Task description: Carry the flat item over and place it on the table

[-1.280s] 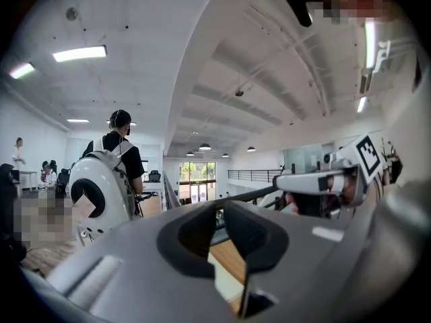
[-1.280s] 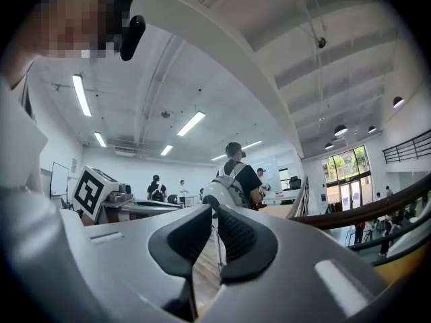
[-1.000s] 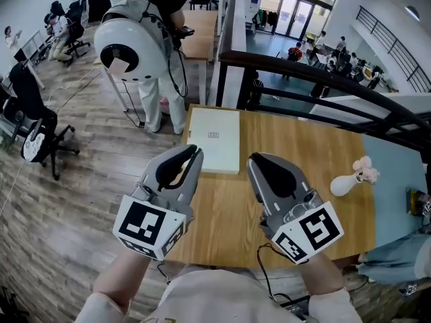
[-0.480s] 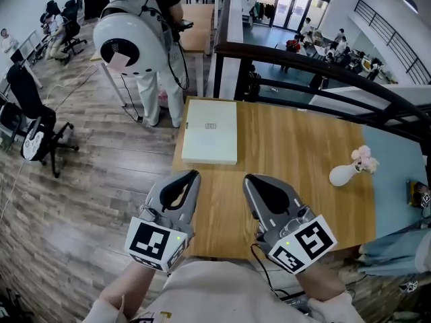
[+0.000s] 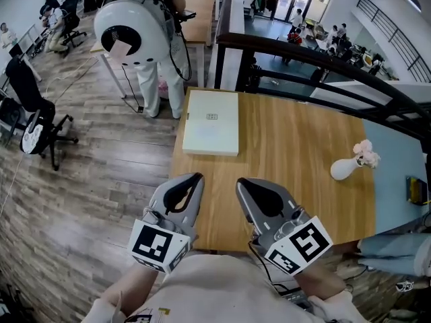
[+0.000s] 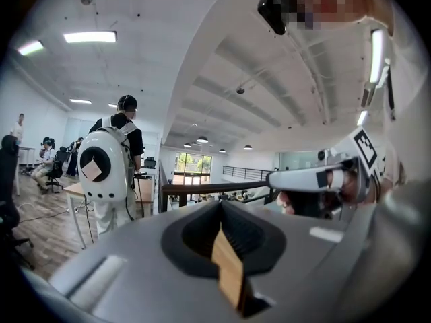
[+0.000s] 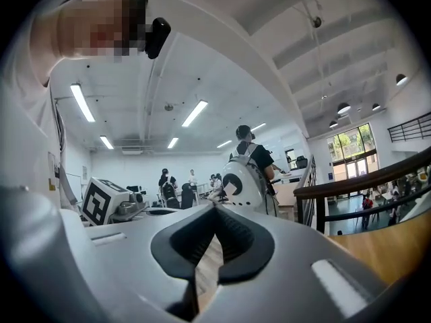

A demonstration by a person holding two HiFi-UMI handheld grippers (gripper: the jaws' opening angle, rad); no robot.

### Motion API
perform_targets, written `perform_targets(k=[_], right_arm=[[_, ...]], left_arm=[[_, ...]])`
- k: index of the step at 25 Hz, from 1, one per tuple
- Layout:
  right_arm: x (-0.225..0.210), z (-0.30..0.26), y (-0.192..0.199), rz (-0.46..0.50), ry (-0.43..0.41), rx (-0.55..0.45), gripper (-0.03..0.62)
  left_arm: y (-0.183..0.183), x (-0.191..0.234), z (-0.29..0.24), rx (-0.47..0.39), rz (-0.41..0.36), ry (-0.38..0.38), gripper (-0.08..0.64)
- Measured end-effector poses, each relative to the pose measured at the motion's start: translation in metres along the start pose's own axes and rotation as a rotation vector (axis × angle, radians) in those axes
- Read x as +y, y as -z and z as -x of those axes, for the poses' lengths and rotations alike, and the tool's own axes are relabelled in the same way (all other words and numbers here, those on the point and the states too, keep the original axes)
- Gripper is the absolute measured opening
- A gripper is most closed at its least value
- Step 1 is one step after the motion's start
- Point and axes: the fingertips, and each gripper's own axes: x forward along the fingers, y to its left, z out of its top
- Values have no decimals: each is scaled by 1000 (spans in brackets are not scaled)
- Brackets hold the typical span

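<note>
Left claw [image 5: 194, 178]: just pressed together, empty
Right claw [image 5: 240, 183]: likewise, drawn back
Flat item [image 5: 212, 123]: lies on counter [image 5: 296, 153]; placing looks done

Left gripper [image 5: 195, 178] & right gripper [image 5: 240, 183]: grey shells, black lining, b/w marker cubes [image 5: 158, 246]. Black cable [image 5: 258, 256] by right. White top [image 5: 215, 289].
</note>
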Motion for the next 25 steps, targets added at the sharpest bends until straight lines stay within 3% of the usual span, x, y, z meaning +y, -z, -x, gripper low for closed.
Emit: perform_targets(k=[10,25], right_arm=[[-5,-4,20,15,7,5,0],[-10,1,-7,24,36,18,0]], left_arm=[[18,-2,-8,-1,6,15,2],[-8,-5,-10,15,11,19,2]])
